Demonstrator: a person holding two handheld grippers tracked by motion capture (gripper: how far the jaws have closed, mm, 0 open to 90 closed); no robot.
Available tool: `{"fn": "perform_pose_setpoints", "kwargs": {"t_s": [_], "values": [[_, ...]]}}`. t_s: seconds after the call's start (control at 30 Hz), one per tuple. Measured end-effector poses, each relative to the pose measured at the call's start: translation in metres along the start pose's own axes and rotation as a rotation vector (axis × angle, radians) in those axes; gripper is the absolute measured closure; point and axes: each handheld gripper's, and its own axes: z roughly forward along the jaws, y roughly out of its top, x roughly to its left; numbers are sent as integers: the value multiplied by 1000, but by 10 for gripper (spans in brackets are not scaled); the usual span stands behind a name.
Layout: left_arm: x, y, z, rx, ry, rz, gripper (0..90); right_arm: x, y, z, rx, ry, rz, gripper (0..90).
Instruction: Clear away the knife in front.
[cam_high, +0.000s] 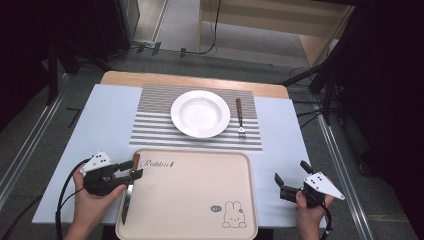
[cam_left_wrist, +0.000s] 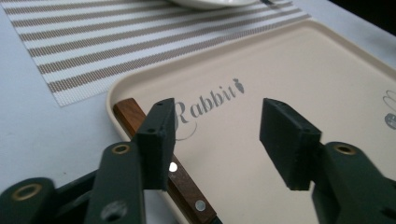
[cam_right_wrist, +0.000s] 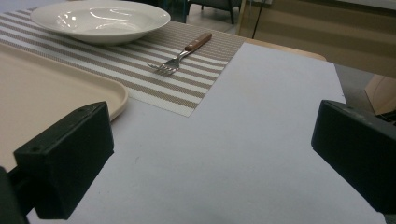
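A wooden-handled knife lies along the left edge of the cream rabbit tray, handle toward the far side. My left gripper hovers over that handle with its jaws apart. In the left gripper view the knife handle runs under the left jaw, and the left gripper has nothing pressed between its pads. My right gripper rests open over the bare cloth to the right of the tray. The right gripper view shows the right gripper with nothing between its jaws.
A white plate sits on a striped placemat beyond the tray, with a fork to its right. The fork and plate lie ahead of the right gripper. A light blue cloth covers the table.
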Motion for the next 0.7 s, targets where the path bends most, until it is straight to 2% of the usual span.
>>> {"fn": "perform_pose_setpoints", "kwargs": {"t_s": [0.03, 0.17, 0.23, 0.3, 0.33, 0.4, 0.5, 0.7], "values": [[0, 0, -1, -9, -1, 0, 402, 0, 0, 0, 0, 0, 0, 0], [4, 0, -6, -47, -3, 4, 302, 0, 0, 0, 1, -1, 0, 0], [6, 0, -9, -71, -18, -10, 244, 0, 0, 0, 1, 0, 1, 0], [9, 0, -10, -81, -13, -15, 160, 0, 0, 0, 1, 1, 0, 0], [10, 0, -11, -88, -18, -19, 120, 0, 0, 0, 0, 2, 0, 0], [12, -1, -12, -97, -36, -21, 111, 0, 0, 0, 1, 3, -1, 0], [13, -1, -15, -112, -52, -13, 0, 0, 0, 0, 1, 4, -6, 0], [16, -2, -19, -128, -36, -9, 0, 0, 0, 0, 2, 4, -8, 0]]}}
